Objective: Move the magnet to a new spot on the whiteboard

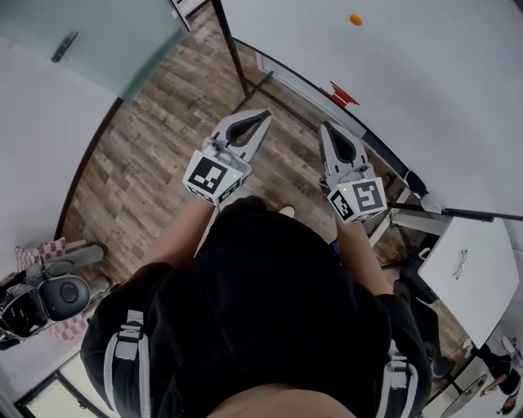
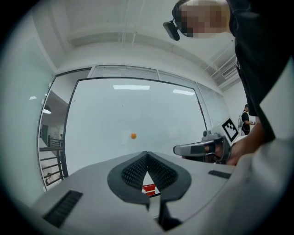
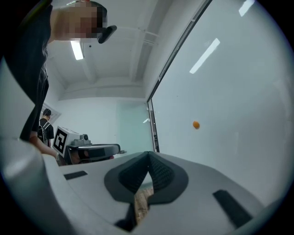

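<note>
A: While you stand facing the whiteboard (image 1: 425, 73), the magnet (image 1: 355, 19) sits untouched on it. It's a small orange dot high on the white surface, well apart from both of your tools. I'd call this the approach step, with the pick not yet made.

B: Agreed. Your left hand-held gripper (image 1: 263, 119) is closed right down, tips meeting. Only a small triangular window shows between the ribbed pads, and nothing is caught in it. Through that window you can just see a red thing (image 2: 148, 189) low by the board's bottom edge.

A: Your right hand-held gripper (image 1: 327, 129) is the same story, jaws together and empty. In its own view the magnet hangs above and to the right of its tips, so it looks like the better-placed one for the reach.

B: So what does the next move ask of you? Raise one hand-held gripper toward that orange dot, and spread its jaws before you arrive so they can straddle it.

A: It's a small target lying flat on the board. Come in square and pinch it by the rim, or I'd expect the pads to skate off it.
</note>
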{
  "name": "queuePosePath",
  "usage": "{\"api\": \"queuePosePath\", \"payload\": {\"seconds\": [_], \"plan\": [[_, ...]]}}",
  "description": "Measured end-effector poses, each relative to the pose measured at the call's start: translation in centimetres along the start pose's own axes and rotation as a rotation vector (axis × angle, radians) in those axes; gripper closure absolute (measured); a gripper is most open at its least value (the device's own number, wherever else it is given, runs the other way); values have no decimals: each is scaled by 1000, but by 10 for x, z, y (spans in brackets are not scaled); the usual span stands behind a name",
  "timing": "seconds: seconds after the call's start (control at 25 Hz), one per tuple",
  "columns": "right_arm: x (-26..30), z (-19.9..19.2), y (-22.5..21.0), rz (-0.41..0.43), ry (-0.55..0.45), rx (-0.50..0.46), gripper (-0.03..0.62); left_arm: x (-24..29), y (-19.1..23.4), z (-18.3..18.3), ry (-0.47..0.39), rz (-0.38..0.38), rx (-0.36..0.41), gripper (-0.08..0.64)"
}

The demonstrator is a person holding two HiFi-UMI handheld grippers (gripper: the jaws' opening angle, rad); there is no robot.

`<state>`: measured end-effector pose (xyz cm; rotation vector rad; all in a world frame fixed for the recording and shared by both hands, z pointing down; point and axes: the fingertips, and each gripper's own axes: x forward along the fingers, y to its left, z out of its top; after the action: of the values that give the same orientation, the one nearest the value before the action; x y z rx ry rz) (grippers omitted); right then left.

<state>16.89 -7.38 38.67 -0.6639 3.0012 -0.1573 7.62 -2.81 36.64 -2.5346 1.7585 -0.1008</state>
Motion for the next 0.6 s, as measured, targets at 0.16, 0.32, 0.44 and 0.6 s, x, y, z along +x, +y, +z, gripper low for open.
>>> {"api": "queuePosePath", "payload": {"seconds": [0.16,0.32,0.44,0.6], "plan": [[7,3,-14,14,-5,-15,598,15,7,-1,2,13,6,555],[16,9,-20,12,-7,-29,598,26,18,4,-6,-6,7,555],[27,9,-25,-6,-6,-36,598,35,34,4,-14,-24,9,555],[48,5,-33,-55,-3,-23,598,47,62,4,-19,-65,19,555]]}}
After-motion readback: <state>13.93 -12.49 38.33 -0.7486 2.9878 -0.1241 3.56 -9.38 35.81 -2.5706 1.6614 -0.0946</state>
